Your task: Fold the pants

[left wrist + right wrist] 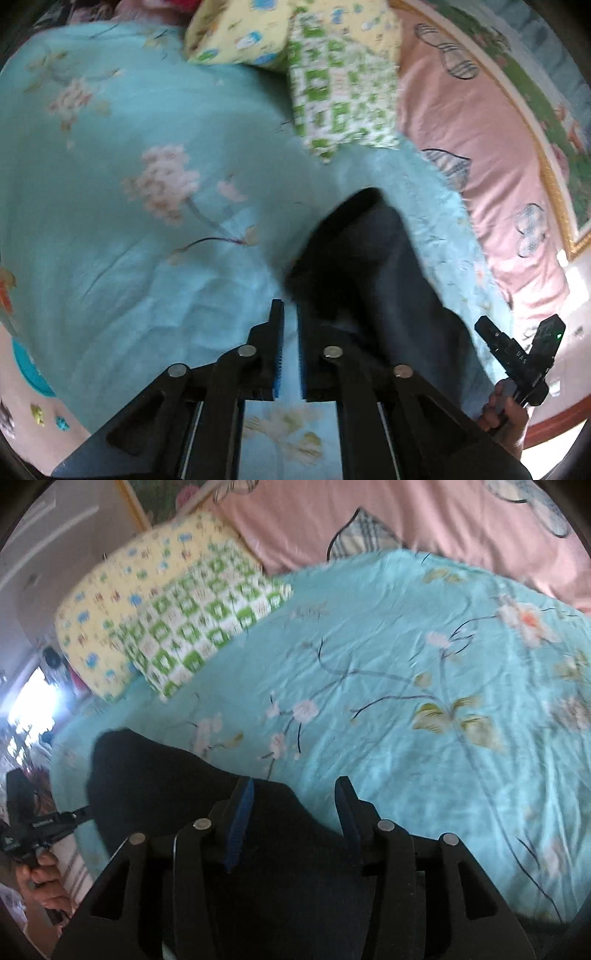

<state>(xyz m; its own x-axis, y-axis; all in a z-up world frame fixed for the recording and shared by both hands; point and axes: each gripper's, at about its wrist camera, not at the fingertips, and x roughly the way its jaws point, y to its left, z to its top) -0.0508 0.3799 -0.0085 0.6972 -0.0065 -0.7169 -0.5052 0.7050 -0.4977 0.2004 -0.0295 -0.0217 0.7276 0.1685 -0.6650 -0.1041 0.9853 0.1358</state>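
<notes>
Left gripper [290,314]: jaws almost together, gripping nothing, beside the dark navy pants [373,280]. Right gripper [295,794]: jaws spread over the pants' edge [177,794], not pinching. The pants lie lengthwise near the edge of the turquoise floral bedspread [129,229]; open spread lies beyond. Only the left view shows the bed's side border.

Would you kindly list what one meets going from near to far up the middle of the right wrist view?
Right tool → dark pants → turquoise floral bedspread → pink sheet with butterfly print.
</notes>
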